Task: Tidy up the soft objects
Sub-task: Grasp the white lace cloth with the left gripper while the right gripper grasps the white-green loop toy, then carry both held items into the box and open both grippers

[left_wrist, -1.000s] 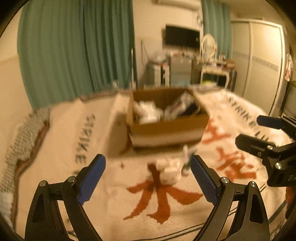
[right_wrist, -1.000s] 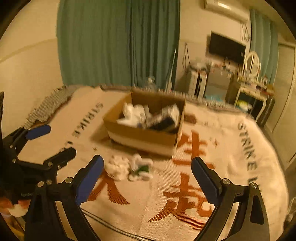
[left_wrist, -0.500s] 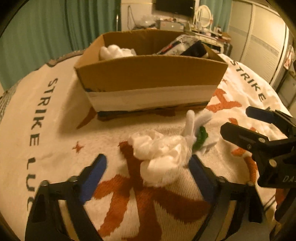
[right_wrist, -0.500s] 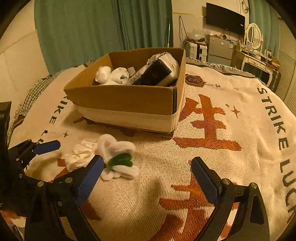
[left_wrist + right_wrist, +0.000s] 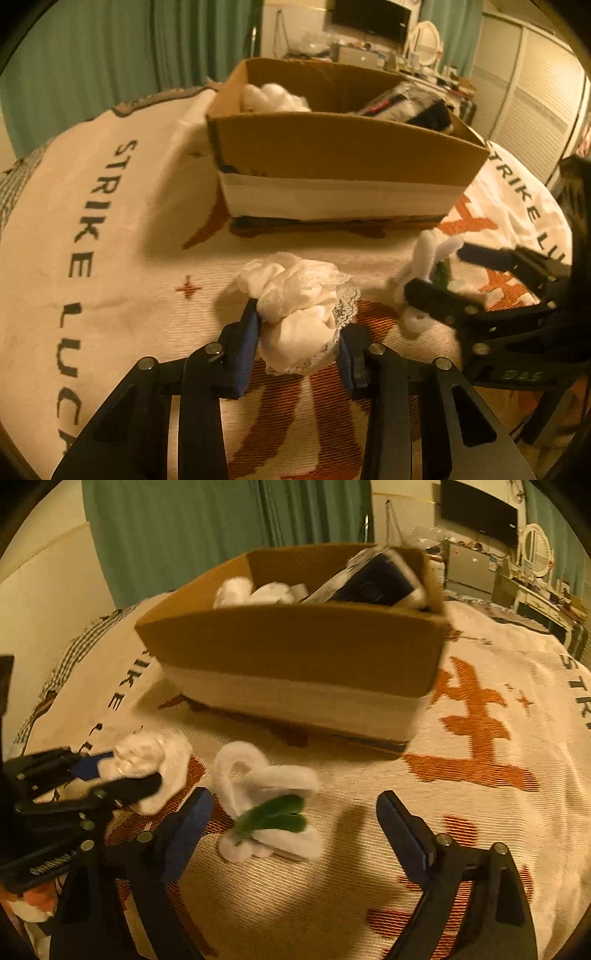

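A crumpled white lace cloth (image 5: 301, 315) lies on the woven blanket, and my left gripper (image 5: 298, 343) is shut on it; it also shows in the right wrist view (image 5: 155, 760). A white fuzzy toy with green leaves (image 5: 269, 808) lies to its right, between the jaws of my open right gripper (image 5: 293, 823); it shows in the left wrist view (image 5: 424, 266) too. Behind both stands an open cardboard box (image 5: 343, 155) holding white cloths and dark items.
The cream blanket (image 5: 480, 738) with orange characters and dark letters covers the bed. Green curtains, a TV, a dresser with a mirror and a wardrobe stand at the back of the room.
Both grippers have come down and forward to the two objects. My left gripper has closed on the white cloth. My right gripper now straddles the fuzzy toy, still open.
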A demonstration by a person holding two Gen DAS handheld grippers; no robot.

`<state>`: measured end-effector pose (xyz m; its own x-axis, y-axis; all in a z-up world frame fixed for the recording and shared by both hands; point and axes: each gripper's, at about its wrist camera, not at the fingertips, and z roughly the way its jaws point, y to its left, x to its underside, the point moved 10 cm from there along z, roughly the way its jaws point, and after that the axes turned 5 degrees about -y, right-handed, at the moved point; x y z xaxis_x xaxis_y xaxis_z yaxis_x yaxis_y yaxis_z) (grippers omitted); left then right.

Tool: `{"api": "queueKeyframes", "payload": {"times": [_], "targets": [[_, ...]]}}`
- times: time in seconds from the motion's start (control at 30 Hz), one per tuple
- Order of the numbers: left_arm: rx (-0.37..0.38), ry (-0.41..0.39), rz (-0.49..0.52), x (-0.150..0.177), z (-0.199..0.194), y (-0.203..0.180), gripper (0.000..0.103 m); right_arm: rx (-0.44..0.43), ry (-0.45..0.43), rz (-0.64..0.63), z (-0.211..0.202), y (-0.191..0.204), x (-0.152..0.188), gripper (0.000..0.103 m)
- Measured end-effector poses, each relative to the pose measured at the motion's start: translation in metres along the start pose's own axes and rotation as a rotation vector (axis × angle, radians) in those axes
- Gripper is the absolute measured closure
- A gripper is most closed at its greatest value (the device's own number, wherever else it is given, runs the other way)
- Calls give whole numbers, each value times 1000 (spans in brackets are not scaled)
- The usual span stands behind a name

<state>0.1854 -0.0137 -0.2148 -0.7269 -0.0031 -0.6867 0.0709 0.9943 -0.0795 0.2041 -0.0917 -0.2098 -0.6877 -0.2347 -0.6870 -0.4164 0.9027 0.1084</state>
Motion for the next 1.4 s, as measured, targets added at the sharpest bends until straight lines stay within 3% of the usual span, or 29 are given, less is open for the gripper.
{"api": "queueKeyframes", "payload": {"times": [0.07,0.13,0.17,0.4,0.73,1.0,1.2,1.4], "targets": [[-4,1,3,0,-1,1,67,4,7,-6,7,3,3,29],[-3,6,6,1,-2,1,67,19,13,-11,9,2,5,46],[-2,6,9,0,-4,-3,67,10,15,-10,8,3,5,60],[6,-55,31,-13,-49,-17,67,26,-47,-26,-42,10,-5,63],[42,-206,88,-49,-151,-45,67,76,-193,-90,-163,37,-33,63],[70,-340,141,-93,-223,-63,67,79,-321,-121,-248,57,-74,63],[19,-378,177,-135,-222,-59,67,71,-377,-118,-274,57,-119,63],[10,-372,140,-187,-178,-47,67,82,-374,-112,-254,39,-172,63]]}}
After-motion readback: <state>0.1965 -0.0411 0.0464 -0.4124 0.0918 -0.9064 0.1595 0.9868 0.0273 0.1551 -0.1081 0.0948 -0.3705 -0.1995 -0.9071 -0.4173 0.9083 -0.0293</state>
